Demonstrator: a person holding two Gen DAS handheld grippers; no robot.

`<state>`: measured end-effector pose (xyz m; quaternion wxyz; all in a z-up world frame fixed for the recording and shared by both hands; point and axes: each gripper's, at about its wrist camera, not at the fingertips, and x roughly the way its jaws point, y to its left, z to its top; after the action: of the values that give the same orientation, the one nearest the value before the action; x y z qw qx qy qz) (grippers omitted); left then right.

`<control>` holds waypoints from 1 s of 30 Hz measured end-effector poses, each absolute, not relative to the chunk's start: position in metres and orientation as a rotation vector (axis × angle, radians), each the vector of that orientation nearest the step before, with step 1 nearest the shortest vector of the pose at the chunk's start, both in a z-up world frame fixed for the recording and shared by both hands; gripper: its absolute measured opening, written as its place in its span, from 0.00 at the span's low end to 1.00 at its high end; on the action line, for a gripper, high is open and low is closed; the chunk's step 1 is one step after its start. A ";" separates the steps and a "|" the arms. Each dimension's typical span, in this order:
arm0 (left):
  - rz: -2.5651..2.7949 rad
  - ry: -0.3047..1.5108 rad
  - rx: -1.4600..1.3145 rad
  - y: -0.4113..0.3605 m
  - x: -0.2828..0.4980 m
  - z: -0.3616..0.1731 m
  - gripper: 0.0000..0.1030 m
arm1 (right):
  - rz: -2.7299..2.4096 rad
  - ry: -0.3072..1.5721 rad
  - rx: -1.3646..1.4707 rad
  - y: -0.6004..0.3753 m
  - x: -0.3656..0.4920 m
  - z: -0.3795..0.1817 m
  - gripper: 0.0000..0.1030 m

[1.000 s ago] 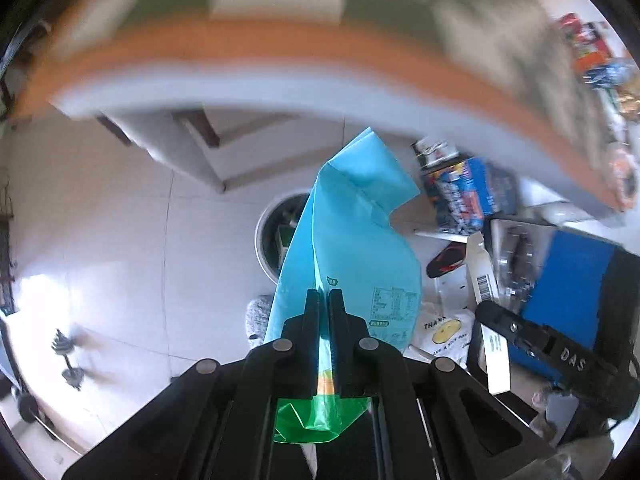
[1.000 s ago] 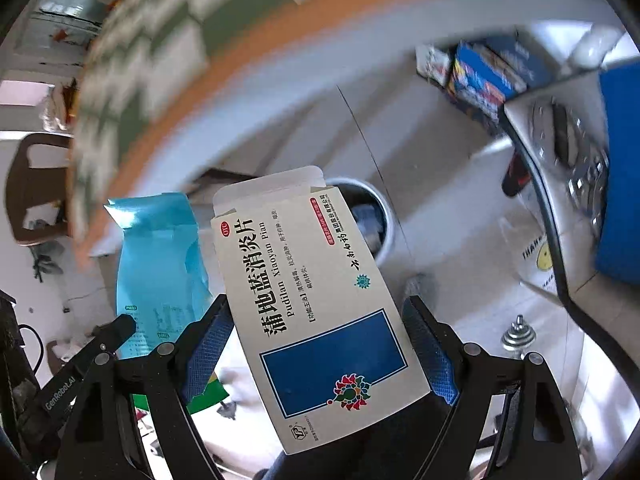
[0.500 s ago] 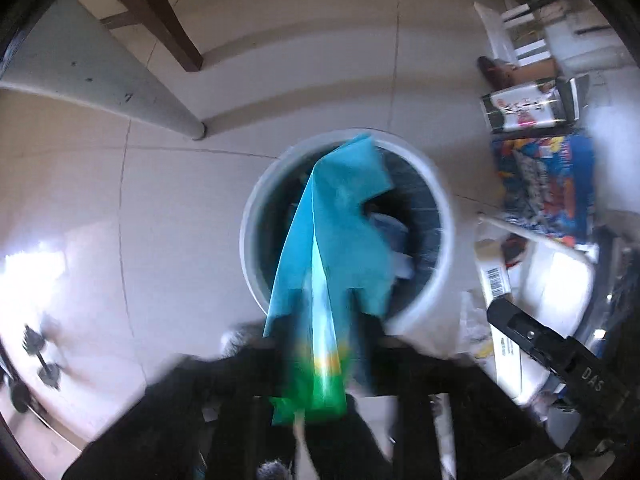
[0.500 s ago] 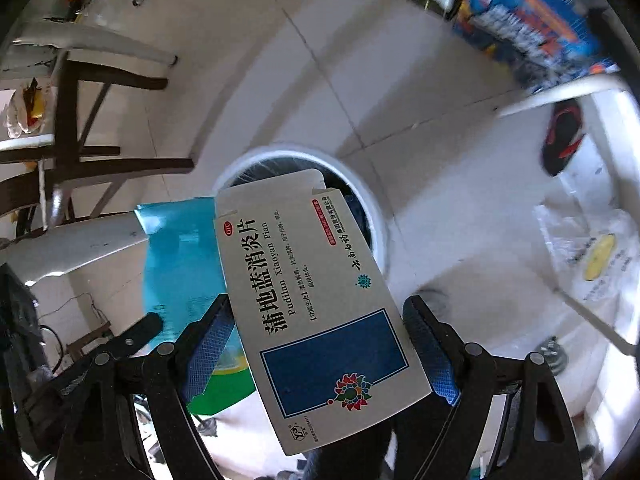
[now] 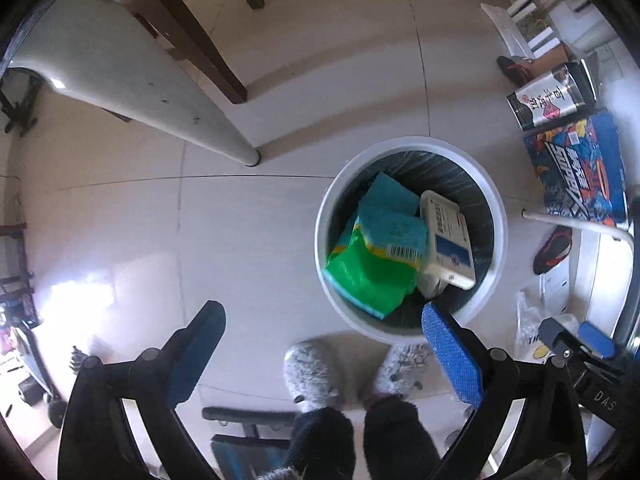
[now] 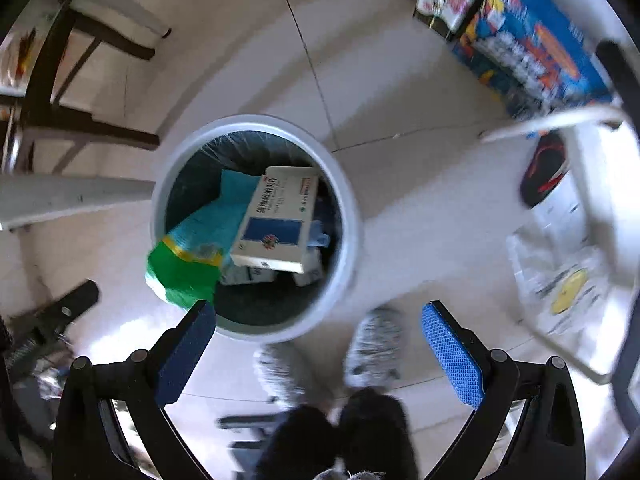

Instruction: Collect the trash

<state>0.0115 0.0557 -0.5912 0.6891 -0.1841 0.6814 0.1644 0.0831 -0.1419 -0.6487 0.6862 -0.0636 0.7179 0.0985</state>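
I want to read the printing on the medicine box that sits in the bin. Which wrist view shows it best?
The right wrist view: the medicine box lies with its printed face and blue panel turned towards the camera, though slightly blurred. The left wrist view shows the same box more side-on beside the teal and green bag, its print smaller.

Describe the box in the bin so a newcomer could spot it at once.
Find the round white bin on the tiled floor. Inside it, a flat white box lies on top beside a teal and green bag. Only the box has a dark blue rectangle and printed characters.
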 end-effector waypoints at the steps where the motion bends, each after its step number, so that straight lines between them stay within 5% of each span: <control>1: 0.369 1.523 -0.401 0.053 0.005 -0.580 0.98 | 0.217 1.598 -0.164 -0.140 0.079 -0.639 1.00; 9: 0.340 1.506 -0.382 0.032 -0.033 -0.486 0.98 | 0.220 1.573 -0.224 -0.146 0.049 -0.550 1.00; 30: 0.105 1.236 -0.535 0.007 -0.122 -0.150 0.98 | 0.473 1.409 -0.099 -0.180 -0.043 -0.129 1.00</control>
<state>-0.1218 0.0068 -0.1498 0.7804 -0.2475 0.5721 0.0487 -0.0426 -0.1796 -0.1291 0.7353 -0.0450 0.6411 0.2152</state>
